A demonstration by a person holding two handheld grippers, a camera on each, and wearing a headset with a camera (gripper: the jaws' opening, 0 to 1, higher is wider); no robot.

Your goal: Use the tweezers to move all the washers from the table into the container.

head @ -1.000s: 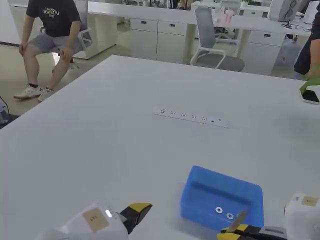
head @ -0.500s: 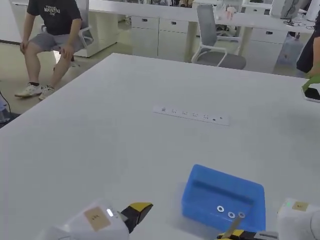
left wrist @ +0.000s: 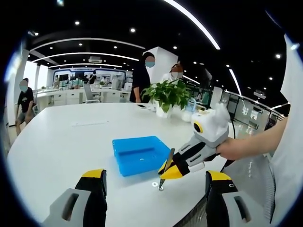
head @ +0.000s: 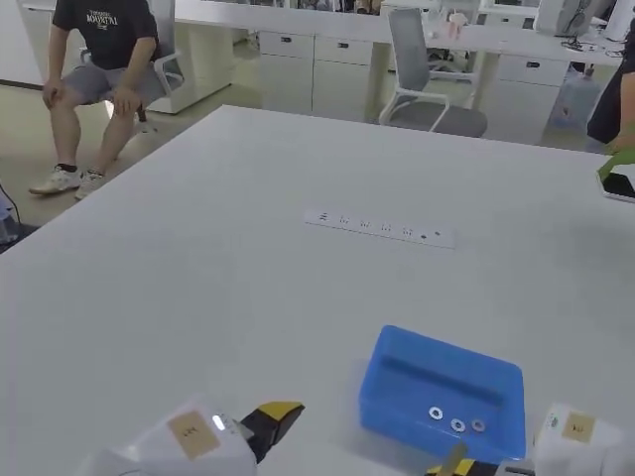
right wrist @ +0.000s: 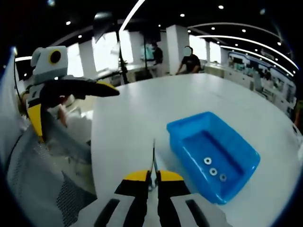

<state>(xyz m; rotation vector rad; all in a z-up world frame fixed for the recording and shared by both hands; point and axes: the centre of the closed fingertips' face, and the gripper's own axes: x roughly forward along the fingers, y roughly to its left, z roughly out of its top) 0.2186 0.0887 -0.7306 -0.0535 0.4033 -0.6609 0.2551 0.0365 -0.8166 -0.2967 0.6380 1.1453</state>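
A blue container (head: 442, 387) sits on the white table near its front edge, with three washers (head: 457, 425) in it. They also show in the right gripper view as washers (right wrist: 213, 171) on the floor of the container (right wrist: 236, 163). My right gripper (right wrist: 152, 176) is shut on thin tweezers (right wrist: 154, 161), whose tip points at the table left of the container. In the left gripper view one washer (left wrist: 155, 184) lies on the table by the tip of the tweezers (left wrist: 163, 177). My left gripper (left wrist: 156, 198) is open and holds nothing.
A flush power strip (head: 379, 229) lies mid-table. A potted plant (left wrist: 168, 97) stands at the table's far side. A person sits on a chair (head: 99, 69) beyond the left corner; office chairs and desks stand behind. The table edge is close below both grippers.
My right gripper with the tweezers has drawn back from over the container toward the near edge. A third washer now lies in the container. The left gripper stayed put.
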